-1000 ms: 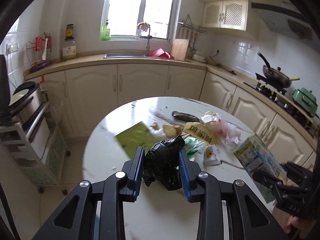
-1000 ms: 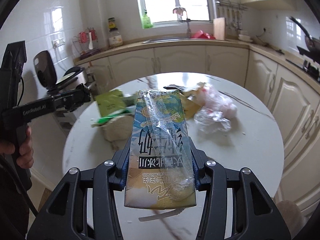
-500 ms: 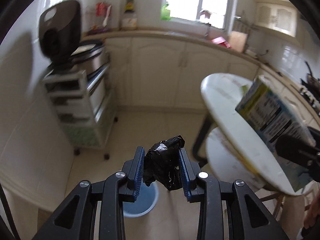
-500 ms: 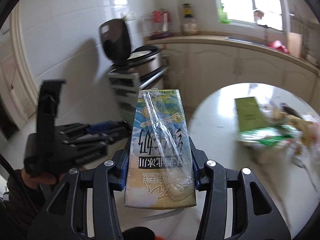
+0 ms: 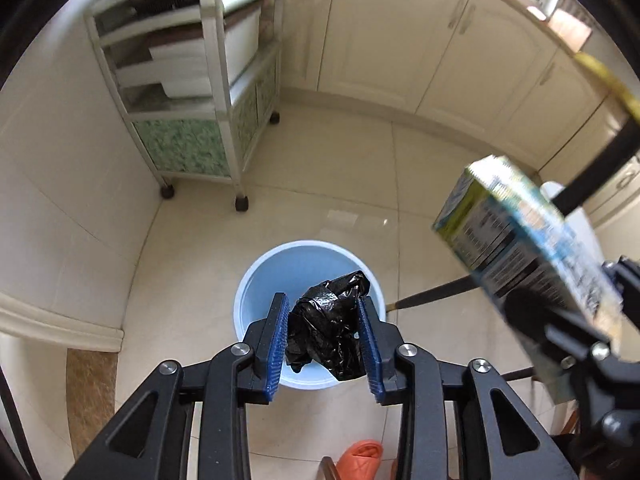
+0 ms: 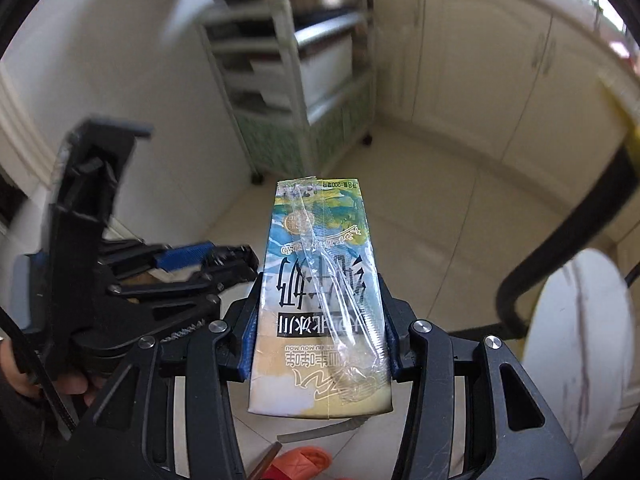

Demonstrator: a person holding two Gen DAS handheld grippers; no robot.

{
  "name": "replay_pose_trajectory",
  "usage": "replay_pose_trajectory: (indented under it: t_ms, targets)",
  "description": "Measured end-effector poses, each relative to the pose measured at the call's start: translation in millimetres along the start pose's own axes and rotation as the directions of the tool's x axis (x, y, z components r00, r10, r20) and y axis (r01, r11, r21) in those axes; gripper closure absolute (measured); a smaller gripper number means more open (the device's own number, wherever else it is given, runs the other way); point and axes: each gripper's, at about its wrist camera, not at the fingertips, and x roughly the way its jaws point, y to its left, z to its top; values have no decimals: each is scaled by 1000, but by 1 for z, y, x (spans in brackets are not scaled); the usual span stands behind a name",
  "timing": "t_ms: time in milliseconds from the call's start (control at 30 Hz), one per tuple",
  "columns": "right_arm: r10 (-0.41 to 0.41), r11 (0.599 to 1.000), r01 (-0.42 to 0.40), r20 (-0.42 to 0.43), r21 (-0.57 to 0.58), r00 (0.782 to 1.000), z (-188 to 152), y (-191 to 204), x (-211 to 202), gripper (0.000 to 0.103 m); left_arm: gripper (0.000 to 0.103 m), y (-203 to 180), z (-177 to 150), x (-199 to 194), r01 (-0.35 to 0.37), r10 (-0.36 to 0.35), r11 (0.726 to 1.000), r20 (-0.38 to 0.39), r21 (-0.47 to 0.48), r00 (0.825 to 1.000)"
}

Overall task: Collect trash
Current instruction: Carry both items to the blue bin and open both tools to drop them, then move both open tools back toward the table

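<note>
My left gripper (image 5: 322, 300) hangs over a pale blue bin (image 5: 272, 280) on the floor, with a crumpled black plastic bag (image 5: 328, 332) between its blue pads. Its jaws are opening, but the bag still sits against both pads above the bin's mouth. My right gripper (image 6: 320, 280) is shut on a flattened blue-and-yellow milk carton (image 6: 320, 280). In the left wrist view that carton (image 5: 516, 248) hovers to the right of the bin, higher than it. In the right wrist view the left gripper (image 6: 188, 258) is at the left, held by a hand (image 6: 24, 376).
A wheeled storage rack (image 5: 200, 80) stands against the wall beyond the bin. Cream cabinets (image 5: 400, 40) line the back. A black table leg (image 6: 560, 260) and a round white stool top (image 6: 576, 340) are at the right. An orange slipper (image 5: 360, 456) lies near the bottom edge.
Both grippers swung away from the table and tilted down toward the floor. The blue bin now lies right under the left gripper. The left jaws stand slightly wider around the bag.
</note>
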Motion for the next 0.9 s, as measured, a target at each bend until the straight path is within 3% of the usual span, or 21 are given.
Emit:
replay_pose_trajectory:
  t_ms: [133,200,333,433,500,533,567,800,900]
  targets:
    - [28,999,-26,-55,38,998,2,-12,38,58,60,-4,25,30,-28,27,999,-42,-24,999]
    - [45,997,-41,-74,58,996,6,-15,56,58,40,3,30,35,-40,38,998,-46,-44,998]
    - [75,994,-68,-84,87,994,6,-21,72,57,39,12,28,38,-66,63,994,-32,-85,997]
    - [108,988,-97,-89,119,990,7,-16,78,56,39,26,17,19,-102,103,987,5,-123,995]
    - [127,986,-115,-90,123,988,7,-13,77,46,39,31,11,5,-112,118,982,30,-153,993]
    - [112,988,-103,-76,116,991,9,-10,74,34,39,30,6,-5,-123,132,980,43,-158,990]
    - [102,990,-96,-54,101,993,9,-6,69,27,39,29,3,-14,-137,147,978,57,-159,987]
    - [39,997,-45,83,66,996,11,11,-13,15,38,-4,-14,-93,-146,177,978,217,-150,960]
    - [12,998,-24,186,63,982,13,15,-67,10,32,-23,-18,-138,-121,159,984,326,-133,932]
